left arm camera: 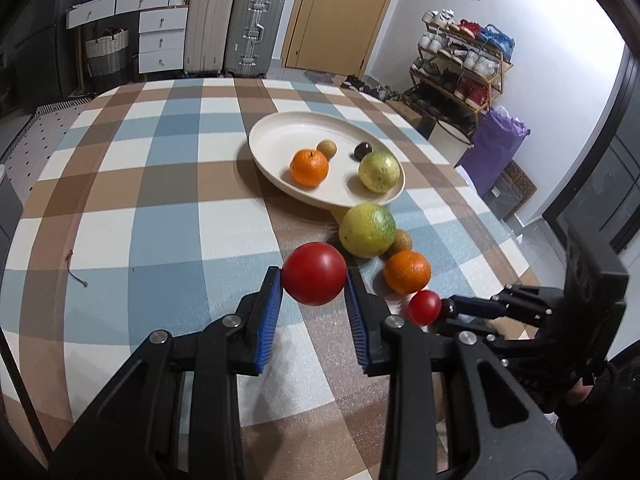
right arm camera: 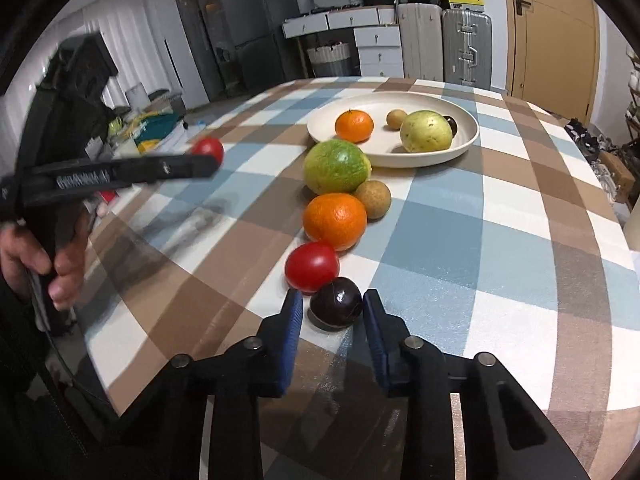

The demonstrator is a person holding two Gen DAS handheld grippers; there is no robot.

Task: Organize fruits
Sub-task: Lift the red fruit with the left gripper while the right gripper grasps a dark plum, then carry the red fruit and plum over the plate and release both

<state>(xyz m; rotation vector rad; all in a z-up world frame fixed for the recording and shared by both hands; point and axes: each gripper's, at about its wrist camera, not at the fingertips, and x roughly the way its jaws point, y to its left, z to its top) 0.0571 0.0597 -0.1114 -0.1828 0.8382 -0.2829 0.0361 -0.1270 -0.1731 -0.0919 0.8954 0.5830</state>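
Observation:
My left gripper (left arm camera: pixel 314 280) is shut on a red tomato (left arm camera: pixel 314 273) and holds it above the checked tablecloth; it also shows in the right wrist view (right arm camera: pixel 207 149). My right gripper (right arm camera: pixel 331 307) is open, its pads either side of a dark purple fruit (right arm camera: pixel 336 307) lying on the cloth. A second red tomato (right arm camera: pixel 312 266), an orange (right arm camera: pixel 335 221), a small brown fruit (right arm camera: pixel 373 199) and a green guava (right arm camera: pixel 336 166) lie in a row on the cloth. The cream plate (right arm camera: pixel 464 142) holds an orange (right arm camera: pixel 354 125), a yellow-green guava (right arm camera: pixel 426 131), a small brown fruit (right arm camera: pixel 396 119) and a dark fruit (right arm camera: pixel 452 124).
The round table's edge (right arm camera: pixel 624 240) curves close on the right. Suitcases (left arm camera: pixel 232 28), white drawers (left arm camera: pixel 160 40) and a door (left arm camera: pixel 340 16) stand beyond the table. A shoe rack (left arm camera: pixel 460 68) and a purple bag (left arm camera: pixel 496 152) stand at the right.

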